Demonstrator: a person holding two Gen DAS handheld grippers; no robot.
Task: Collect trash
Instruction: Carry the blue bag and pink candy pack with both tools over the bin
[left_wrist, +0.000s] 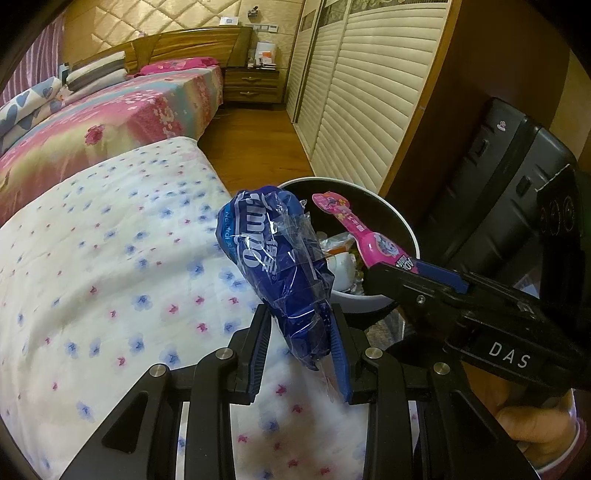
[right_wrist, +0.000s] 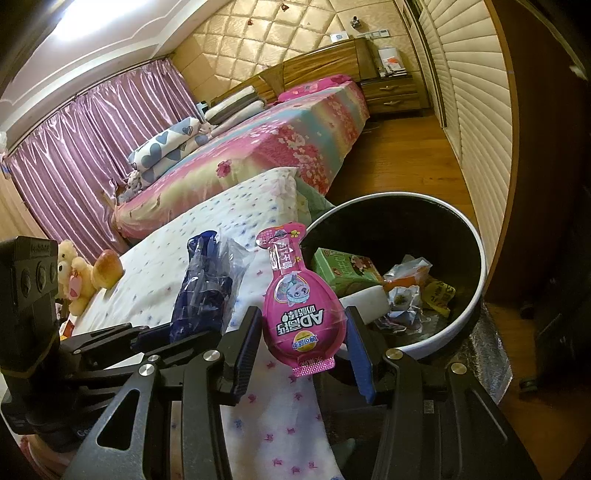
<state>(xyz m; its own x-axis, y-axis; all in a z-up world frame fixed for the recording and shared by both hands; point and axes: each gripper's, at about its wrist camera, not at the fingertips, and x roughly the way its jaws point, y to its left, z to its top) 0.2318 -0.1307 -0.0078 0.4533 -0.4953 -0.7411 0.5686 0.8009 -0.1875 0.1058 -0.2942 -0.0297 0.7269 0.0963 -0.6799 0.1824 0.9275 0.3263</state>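
We are gripping a crumpled blue wrapper (left_wrist: 280, 273) in our left gripper (left_wrist: 299, 354) and a pink snack pouch (right_wrist: 301, 306) in our right gripper (right_wrist: 303, 354), both beside the trash bin's rim (right_wrist: 476, 236).

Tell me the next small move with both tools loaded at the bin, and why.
Probably open the right tool: its pink pouch already hangs at the bin rim, trash below. The left tool with its blue wrapper sits over the bed.

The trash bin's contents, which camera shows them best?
The right wrist view: the bin opens toward it, showing a green box and crumpled wrappers. The left wrist view shows only a sliver, behind the blue bag.
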